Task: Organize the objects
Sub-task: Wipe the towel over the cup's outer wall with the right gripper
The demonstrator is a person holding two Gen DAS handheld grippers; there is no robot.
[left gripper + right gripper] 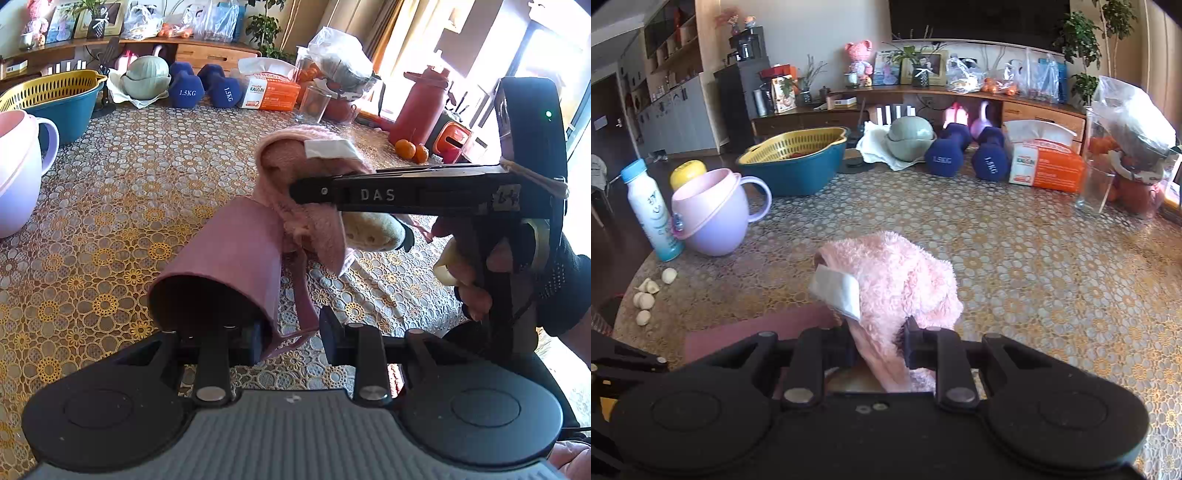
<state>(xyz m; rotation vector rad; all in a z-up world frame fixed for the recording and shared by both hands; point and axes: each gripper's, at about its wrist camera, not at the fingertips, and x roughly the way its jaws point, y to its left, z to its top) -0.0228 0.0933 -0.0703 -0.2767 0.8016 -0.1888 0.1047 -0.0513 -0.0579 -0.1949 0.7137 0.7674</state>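
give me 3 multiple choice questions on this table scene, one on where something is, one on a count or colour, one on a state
1. Where do the tangerines on the table lie?
A. beside the red bottle
B. inside the yellow basket
C. on the dumbbells

2. How many blue dumbbells stand at the far edge of the table?
A. one
B. two
C. four

3. What is the right gripper doing?
A. hanging open over the glass
B. shut on the fluffy pink cloth
C. shut on the white bottle

Answers: 1 A, they sit at the foot of the red bottle. 2 B, two dumbbells marked 1.5KG stand side by side. 3 B, the right gripper has its fingers closed on the pink cloth.
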